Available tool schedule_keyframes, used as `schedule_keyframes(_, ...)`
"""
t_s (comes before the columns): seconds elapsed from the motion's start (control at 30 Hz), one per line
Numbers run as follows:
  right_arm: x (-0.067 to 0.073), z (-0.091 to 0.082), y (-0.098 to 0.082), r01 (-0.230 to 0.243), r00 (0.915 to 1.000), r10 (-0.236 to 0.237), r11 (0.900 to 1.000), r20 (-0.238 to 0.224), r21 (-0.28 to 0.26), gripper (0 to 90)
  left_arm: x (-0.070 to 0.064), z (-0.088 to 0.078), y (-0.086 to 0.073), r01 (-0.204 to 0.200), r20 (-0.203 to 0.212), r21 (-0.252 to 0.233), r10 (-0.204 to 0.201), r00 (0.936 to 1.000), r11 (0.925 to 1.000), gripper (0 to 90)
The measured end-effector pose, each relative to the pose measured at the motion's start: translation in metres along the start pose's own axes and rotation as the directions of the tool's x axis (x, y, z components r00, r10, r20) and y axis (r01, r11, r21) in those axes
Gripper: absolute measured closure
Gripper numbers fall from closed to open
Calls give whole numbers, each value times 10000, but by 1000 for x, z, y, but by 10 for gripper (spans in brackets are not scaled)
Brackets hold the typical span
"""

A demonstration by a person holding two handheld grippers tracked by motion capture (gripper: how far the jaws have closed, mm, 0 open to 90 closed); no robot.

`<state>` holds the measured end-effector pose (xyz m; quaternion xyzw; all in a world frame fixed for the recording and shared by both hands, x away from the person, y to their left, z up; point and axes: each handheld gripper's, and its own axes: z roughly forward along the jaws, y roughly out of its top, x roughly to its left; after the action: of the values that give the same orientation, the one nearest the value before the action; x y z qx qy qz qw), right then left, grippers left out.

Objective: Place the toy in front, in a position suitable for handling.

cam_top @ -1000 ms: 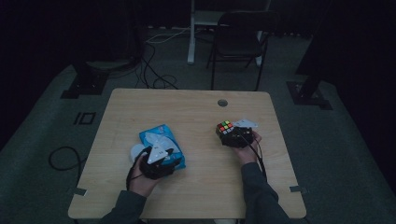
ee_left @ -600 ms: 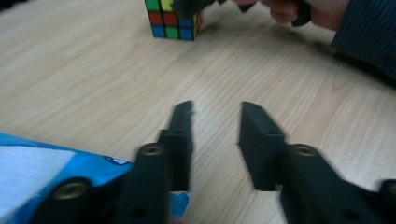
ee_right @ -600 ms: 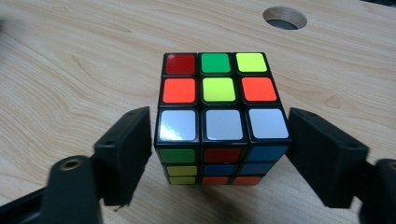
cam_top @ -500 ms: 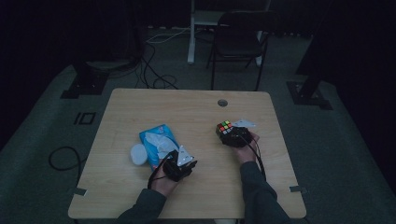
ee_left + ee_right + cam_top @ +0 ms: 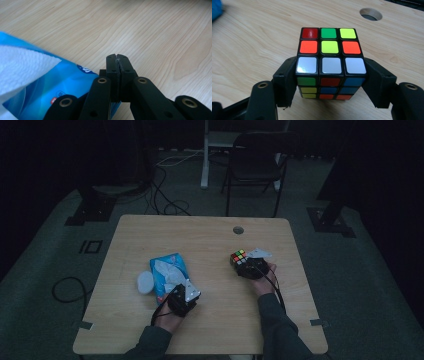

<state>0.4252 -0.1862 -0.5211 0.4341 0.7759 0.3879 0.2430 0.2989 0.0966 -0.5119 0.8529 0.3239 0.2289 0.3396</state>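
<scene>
A scrambled Rubik's cube point(image 5: 329, 62) sits between the jaws of my right gripper point(image 5: 331, 75), which is shut on its two sides. From above, the cube point(image 5: 238, 257) and right gripper point(image 5: 246, 265) are right of the table's centre. My left gripper point(image 5: 117, 60) is shut with its jaws pressed together and nothing between them. It hovers over bare wood at the near right corner of a blue tissue pack point(image 5: 55, 85) with white tissue point(image 5: 20, 70) sticking out. In the high view the left gripper point(image 5: 184, 294) touches the pack's point(image 5: 167, 270) near end.
A white round wad point(image 5: 145, 282) lies just left of the pack. The wooden table point(image 5: 210, 330) has a cable hole point(image 5: 238, 229) near its far edge, also seen as a hole point(image 5: 370, 14) beyond the cube. A dark chair point(image 5: 255, 165) stands behind the table.
My left hand has shifted right along the pack's near end, and the white wad left of the pack has come into sight. The right gripper and cube have stayed put.
</scene>
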Motion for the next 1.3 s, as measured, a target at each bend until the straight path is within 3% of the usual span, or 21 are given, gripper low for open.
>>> schedule_keyframes(0.23, 14, -20, 3, 492, 9977, -505, 9983, -441, -315, 348, 20, -11, -22, 540, -566, 137, -532, 9970, 9984, 872)
schedule_keyframes(0.47, 25, -37, -2, 492, 9937, -551, 9969, -978, -616, 347, 35, -21, -34, 936, -977, 249, -908, 9911, 9953, 856)
schedule_keyframes(0.9, 47, -58, -30, 953, 9848, -1013, 9943, -1411, -487, 347, 65, -35, -52, 1801, -1632, 205, -1745, 9710, 9834, 837)
schedule_keyframes(1.3, 55, -57, -43, 983, 9823, -1022, 9946, -1572, -327, 347, 83, -38, -65, 2458, -2122, 283, -2345, 9487, 9689, 815)
